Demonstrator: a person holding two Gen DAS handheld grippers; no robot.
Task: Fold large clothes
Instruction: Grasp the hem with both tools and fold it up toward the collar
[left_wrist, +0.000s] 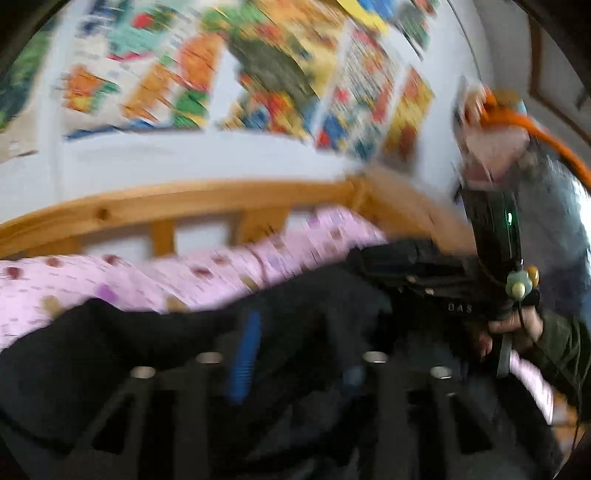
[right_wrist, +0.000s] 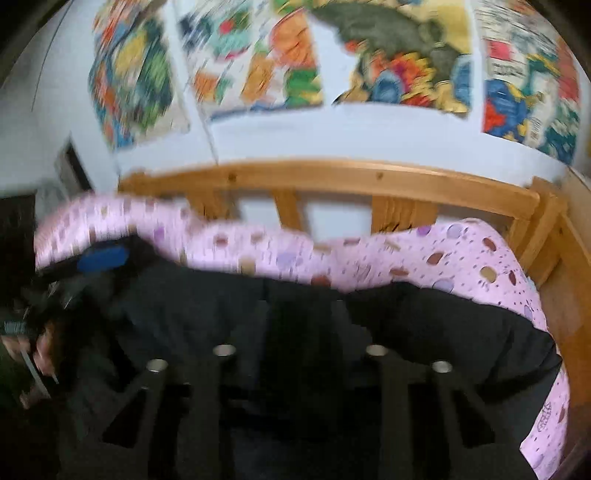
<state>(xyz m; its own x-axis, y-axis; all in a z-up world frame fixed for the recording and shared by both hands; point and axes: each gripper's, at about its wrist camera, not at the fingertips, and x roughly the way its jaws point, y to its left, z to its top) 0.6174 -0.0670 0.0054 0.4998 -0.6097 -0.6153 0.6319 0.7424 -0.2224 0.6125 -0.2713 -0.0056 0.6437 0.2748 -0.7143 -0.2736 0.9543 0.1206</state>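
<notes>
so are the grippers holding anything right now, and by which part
Cannot be told: the black garment lies right at the left gripper and right gripper, but blur hides whether either grips its edge.

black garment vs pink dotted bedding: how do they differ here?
The black garment is plain and dark; the pink dotted bedding is pale with coloured spots. The garment lies on top, nearer the cameras; the bedding lies under it, showing along the far side by the wooden bed rail. Both are soft, rumpled fabric on the same bed.
</notes>
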